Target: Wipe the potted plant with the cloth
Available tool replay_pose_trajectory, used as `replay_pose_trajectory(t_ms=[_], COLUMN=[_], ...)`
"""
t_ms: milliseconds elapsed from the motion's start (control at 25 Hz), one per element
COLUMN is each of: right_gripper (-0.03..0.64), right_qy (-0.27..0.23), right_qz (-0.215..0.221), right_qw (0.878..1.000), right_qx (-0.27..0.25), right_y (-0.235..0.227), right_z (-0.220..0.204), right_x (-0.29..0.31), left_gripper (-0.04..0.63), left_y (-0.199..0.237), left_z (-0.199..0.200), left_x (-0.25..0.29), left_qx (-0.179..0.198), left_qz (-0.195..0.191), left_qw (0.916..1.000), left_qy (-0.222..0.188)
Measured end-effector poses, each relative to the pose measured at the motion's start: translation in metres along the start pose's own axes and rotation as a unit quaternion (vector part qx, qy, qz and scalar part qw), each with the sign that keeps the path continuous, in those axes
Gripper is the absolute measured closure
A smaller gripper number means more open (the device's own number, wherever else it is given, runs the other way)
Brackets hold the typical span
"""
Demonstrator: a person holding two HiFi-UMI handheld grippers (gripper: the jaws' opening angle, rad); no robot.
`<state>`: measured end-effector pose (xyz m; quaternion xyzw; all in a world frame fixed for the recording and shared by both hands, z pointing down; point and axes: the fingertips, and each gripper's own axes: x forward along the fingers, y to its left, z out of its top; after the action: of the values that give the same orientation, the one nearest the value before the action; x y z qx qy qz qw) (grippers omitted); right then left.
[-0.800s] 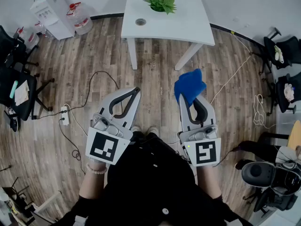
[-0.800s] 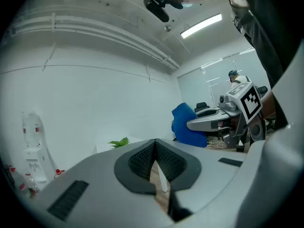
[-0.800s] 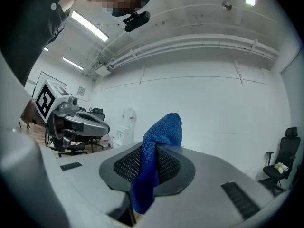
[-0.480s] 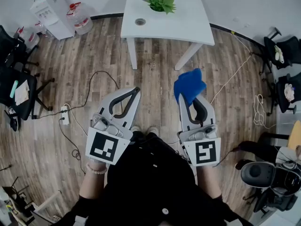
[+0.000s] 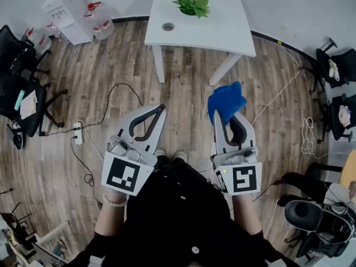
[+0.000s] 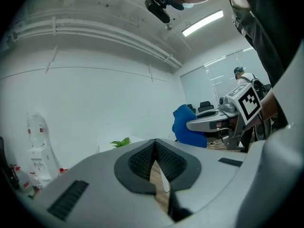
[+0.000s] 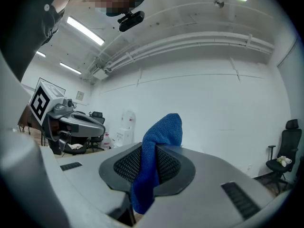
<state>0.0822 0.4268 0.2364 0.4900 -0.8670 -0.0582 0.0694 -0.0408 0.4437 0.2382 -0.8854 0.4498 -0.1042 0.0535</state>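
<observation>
**Potted plant [image 5: 191, 4] well apart from both tools, cloth [image 5: 226, 99] in the right one**

Stands near the far edge of the white worktop [image 5: 222, 26], with only green leaves seen from above and the pot hidden under them. Appears in the left gripper view as a few leaves [image 6: 119, 142] over the tool's grey body, the rest cut off.

Grips the blue cloth with the right tool [image 5: 227, 115], level over the wooden floor [image 5: 183, 88], fingertips buried under bunched fabric in the head view. Shows the cloth [image 7: 159, 137] in the right gripper view pinched between the pads, one fold standing up, the other end hanging below.

Holds the left tool [image 5: 162, 106] clenched on nothing, pads [image 6: 140, 160] pressed together.

Crops the person's arms and dark top at the lower edge. Leaves the small items on the chairs [image 5: 14, 65] at the sides too tiny to identify.
</observation>
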Motion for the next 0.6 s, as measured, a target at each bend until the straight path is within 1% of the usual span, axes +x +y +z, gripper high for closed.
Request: replay_pose_trajectory(t_ms=[320, 600], right_gripper=[0.532, 0.532], right_qy=[-0.006, -0.013], right_qz=[0.013, 0.016], right_qw=[1.0, 1.0], right_qx=[0.0, -0.004], right_y=[-0.016, -0.032], right_z=[-0.005, -0.011], right_x=[-0.009, -0.026], left_gripper=[0.583, 0.583], left_y=[-0.015, -0.032], left_z=[0.003, 0.008], left_x=[0.005, 0.009], left_qx=[-0.001, 0.006], left_qz=[0.023, 0.039], left_qw=[0.9997, 0.9992], left_qy=[0.007, 0.0])
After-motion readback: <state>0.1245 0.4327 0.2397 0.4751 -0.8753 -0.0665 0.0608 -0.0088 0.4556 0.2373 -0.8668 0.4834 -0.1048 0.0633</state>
